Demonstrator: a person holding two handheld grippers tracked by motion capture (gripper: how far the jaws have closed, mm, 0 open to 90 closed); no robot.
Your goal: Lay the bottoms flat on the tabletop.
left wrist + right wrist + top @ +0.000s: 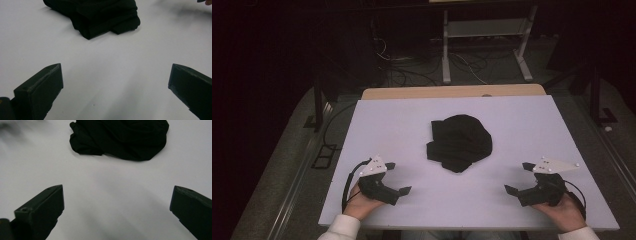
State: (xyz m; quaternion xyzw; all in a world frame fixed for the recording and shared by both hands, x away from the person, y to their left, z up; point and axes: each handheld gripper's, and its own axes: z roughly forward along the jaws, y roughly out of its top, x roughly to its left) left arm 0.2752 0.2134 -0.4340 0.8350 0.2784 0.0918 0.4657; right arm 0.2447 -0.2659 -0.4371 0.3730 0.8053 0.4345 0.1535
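Note:
A crumpled black cloth (459, 142) lies in a heap at the middle of the white table (512, 120). My left gripper (397, 178) rests near the front left of the table, open, with nothing between its jaws, and points toward the cloth. My right gripper (519, 178) sits near the front right, also open and empty. In the left gripper view the black cloth (100, 15) lies ahead past the wide-spread jaws of the left gripper (115, 75). The right gripper view shows the cloth (122, 138) ahead of the right gripper (117, 195), well apart from it.
A wooden strip (452, 92) runs along the table's far edge. Beyond it stand a white metal frame (484, 45) and cables (402, 70) on the dark floor. A person's hands and pale sleeves (339, 227) come in at the bottom.

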